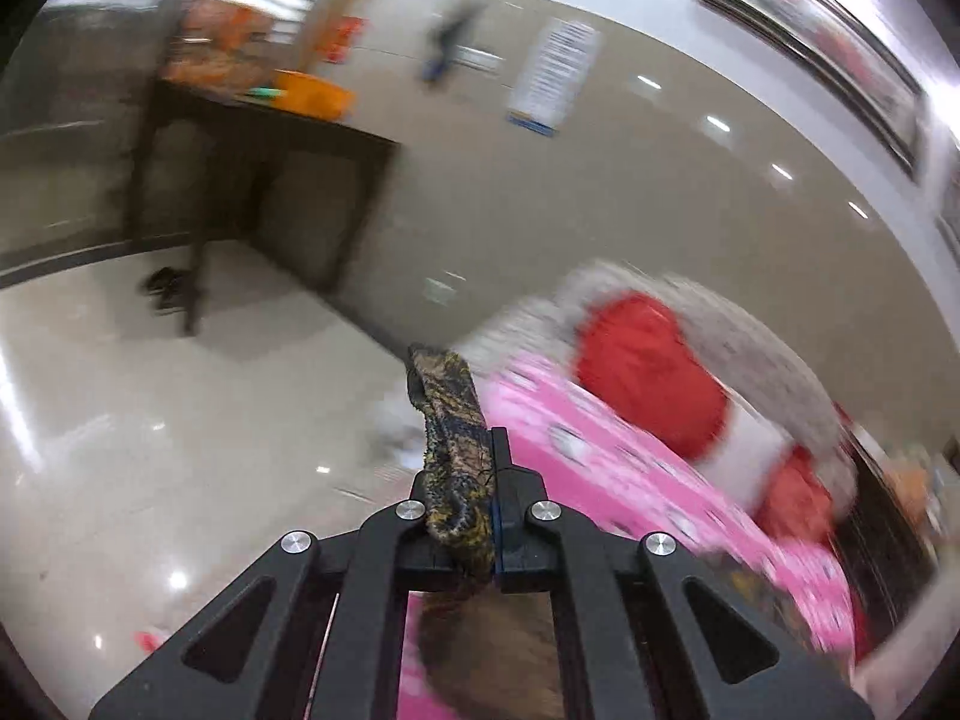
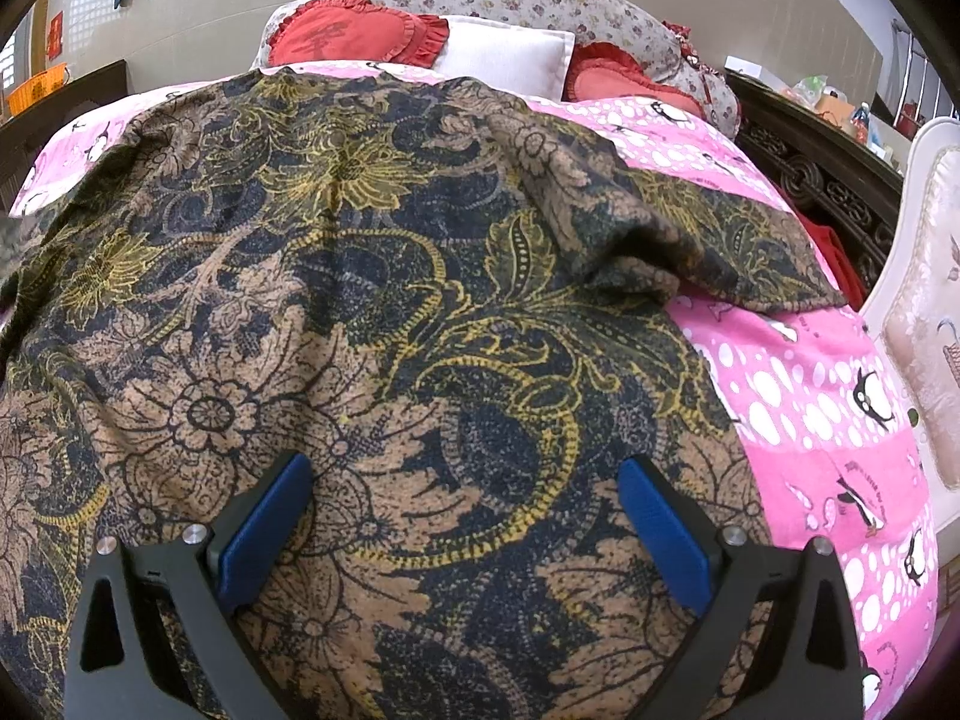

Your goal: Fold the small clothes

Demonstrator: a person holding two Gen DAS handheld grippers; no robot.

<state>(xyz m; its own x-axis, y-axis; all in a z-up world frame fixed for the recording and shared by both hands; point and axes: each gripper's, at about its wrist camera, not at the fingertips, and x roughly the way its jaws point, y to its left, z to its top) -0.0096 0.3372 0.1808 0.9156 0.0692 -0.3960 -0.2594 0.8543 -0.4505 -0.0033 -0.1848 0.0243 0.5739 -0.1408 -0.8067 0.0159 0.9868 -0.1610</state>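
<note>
Left wrist view shows the left gripper (image 1: 474, 456) pinching a bunched edge of the patterned cloth (image 1: 456, 450) at lower centre, the room blurred. Right wrist view alone shows the cloth (image 2: 360, 300) spread over the pink bedspread (image 2: 810, 390), the right gripper (image 2: 465, 516) spread wide above it.

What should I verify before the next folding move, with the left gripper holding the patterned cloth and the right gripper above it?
1. Left gripper shut on the floral patterned garment: ok.
2. Right gripper open over the garment, gripping nothing: ok.
3. Garment flat on the pink penguin bedsheet: not ok, a ridge rises at its right side.
4. Which edge the left gripper holds: cannot tell, view blurred.
5. Red heart pillows apart from the garment: ok.
</note>
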